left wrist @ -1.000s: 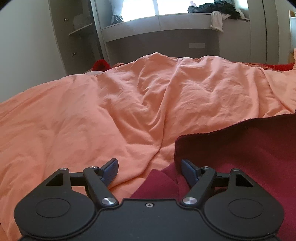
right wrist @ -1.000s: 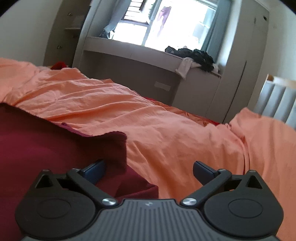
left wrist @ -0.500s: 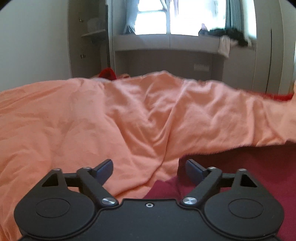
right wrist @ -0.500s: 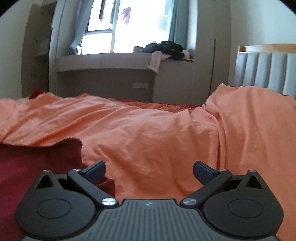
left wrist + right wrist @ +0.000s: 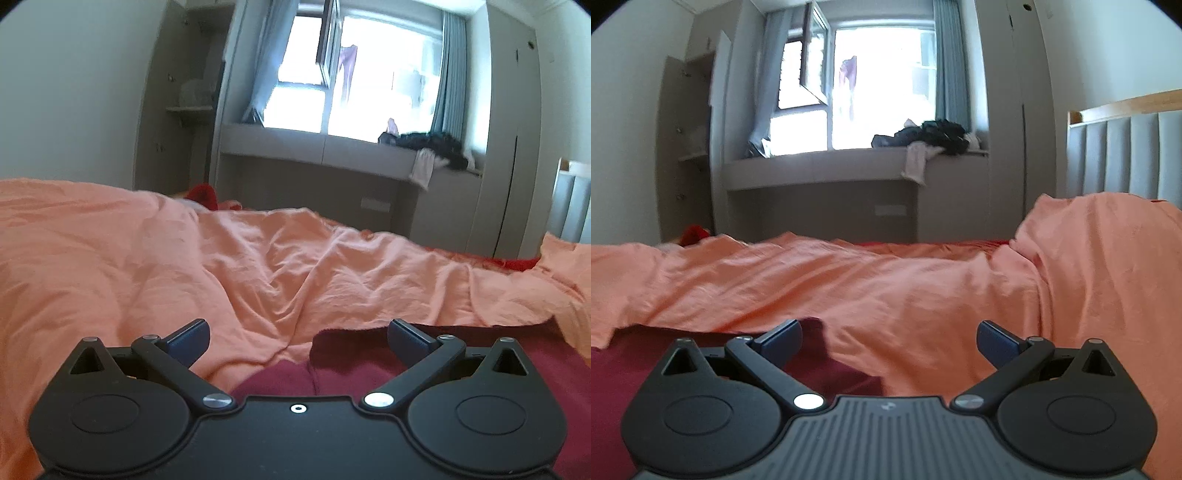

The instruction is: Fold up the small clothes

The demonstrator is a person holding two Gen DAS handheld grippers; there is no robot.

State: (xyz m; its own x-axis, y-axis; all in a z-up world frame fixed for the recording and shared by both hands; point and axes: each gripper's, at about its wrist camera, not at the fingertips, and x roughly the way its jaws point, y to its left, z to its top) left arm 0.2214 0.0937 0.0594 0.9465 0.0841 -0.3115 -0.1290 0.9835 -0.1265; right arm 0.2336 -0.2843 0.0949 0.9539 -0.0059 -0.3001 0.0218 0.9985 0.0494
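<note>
A dark red garment [image 5: 369, 363] lies flat on the orange bedspread [image 5: 184, 266]. In the left wrist view its folded left edge sits between and under my open left gripper [image 5: 299, 339], which holds nothing. In the right wrist view the garment [image 5: 820, 354] lies at the lower left, with its right corner by the left finger of my open, empty right gripper [image 5: 888, 338]. Both grippers are low over the bed.
The rumpled orange bedspread [image 5: 923, 288] covers the bed, bunched high at the right [image 5: 1108, 236]. A grey padded headboard [image 5: 1123, 155] stands at far right. A window ledge [image 5: 831, 166] with a pile of dark clothes [image 5: 934, 136] lies beyond the bed.
Both grippers have tilted up and drawn back toward the near edge of the garment, so more of the window and room shows. The left gripper has opened wider. The garment lies flatter.
</note>
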